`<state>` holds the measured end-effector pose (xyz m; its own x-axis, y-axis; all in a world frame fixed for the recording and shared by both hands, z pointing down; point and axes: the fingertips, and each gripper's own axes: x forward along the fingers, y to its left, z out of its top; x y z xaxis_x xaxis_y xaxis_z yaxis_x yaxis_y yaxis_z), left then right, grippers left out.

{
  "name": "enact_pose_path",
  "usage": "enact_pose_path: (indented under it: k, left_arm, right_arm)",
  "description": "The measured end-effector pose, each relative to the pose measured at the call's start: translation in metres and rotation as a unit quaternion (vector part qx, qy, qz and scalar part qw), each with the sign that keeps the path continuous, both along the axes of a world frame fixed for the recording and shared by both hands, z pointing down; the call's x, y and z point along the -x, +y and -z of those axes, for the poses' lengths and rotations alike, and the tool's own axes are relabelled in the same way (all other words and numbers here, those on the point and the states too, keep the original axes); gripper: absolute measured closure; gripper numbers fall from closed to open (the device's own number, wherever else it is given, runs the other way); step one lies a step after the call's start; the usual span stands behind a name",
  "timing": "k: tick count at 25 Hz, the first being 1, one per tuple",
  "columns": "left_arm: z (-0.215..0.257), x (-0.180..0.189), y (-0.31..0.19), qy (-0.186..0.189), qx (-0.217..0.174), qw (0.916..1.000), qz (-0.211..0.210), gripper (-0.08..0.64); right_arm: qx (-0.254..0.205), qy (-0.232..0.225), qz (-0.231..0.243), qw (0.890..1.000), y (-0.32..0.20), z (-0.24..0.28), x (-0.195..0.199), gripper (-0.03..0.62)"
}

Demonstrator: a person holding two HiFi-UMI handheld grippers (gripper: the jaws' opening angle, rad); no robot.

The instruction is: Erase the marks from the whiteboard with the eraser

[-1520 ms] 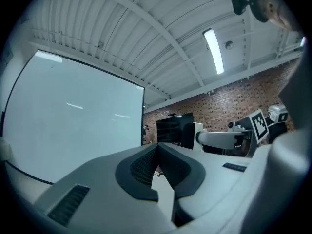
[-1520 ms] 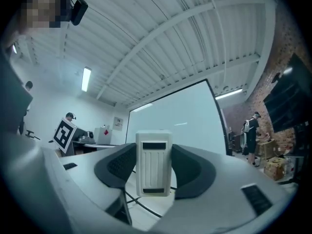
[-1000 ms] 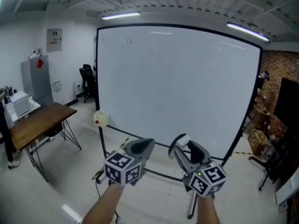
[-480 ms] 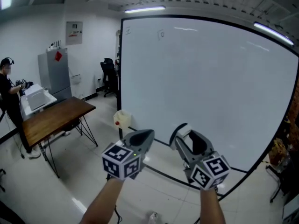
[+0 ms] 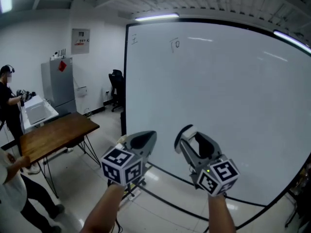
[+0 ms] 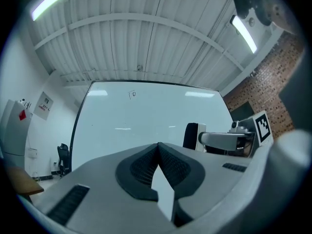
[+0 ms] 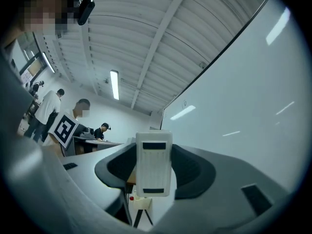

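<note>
- Right gripper view: the eraser [image 7: 154, 169] is clamped by the right gripper [image 5: 187, 139], before the whiteboard [image 7: 243, 96].
- The left gripper [image 5: 145, 141] is closed, empty, below the whiteboard's marks [image 5: 175, 44].

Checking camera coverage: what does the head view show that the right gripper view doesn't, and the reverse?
Head view only: the wooden table, the grey cabinet and the black chair by the far wall. Right gripper view only: the eraser seen straight on, its white face clamped between the jaws of the right hand-held gripper. Both: the whiteboard and the eraser held in that gripper.
</note>
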<state>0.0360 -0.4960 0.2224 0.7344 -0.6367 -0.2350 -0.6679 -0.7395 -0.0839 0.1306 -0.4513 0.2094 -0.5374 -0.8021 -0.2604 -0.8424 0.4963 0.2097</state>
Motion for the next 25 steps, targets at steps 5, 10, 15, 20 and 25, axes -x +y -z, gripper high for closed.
enact_pose_path:
  k: [5, 10, 15, 20, 25]
  left_arm:
    - [0.029, -0.005, -0.058, 0.008, -0.022, 0.9997, 0.005, 0.558]
    - [0.060, -0.007, -0.110, 0.010, -0.043, 0.9990, 0.011, 0.558]
    - [0.107, -0.014, -0.148, 0.016, -0.078, 0.9968, -0.005, 0.558]
    - [0.148, -0.004, -0.182, 0.023, -0.100, 0.9944, -0.027, 0.558]
    - [0.187, -0.007, -0.207, 0.027, -0.132, 0.9881, -0.075, 0.558]
  right_arm:
    - [-0.030, 0.010, -0.010, 0.999, -0.059, 0.037, -0.010, 0.366]
    - [-0.071, 0.023, -0.026, 0.997, -0.106, 0.083, -0.016, 0.367]
    - [-0.118, 0.034, -0.076, 0.990, -0.132, 0.137, -0.023, 0.367]
    - [-0.173, 0.048, -0.171, 0.969, -0.144, 0.195, -0.019, 0.367]
    - [-0.220, 0.059, -0.272, 0.935, -0.158, 0.248, -0.021, 0.365]
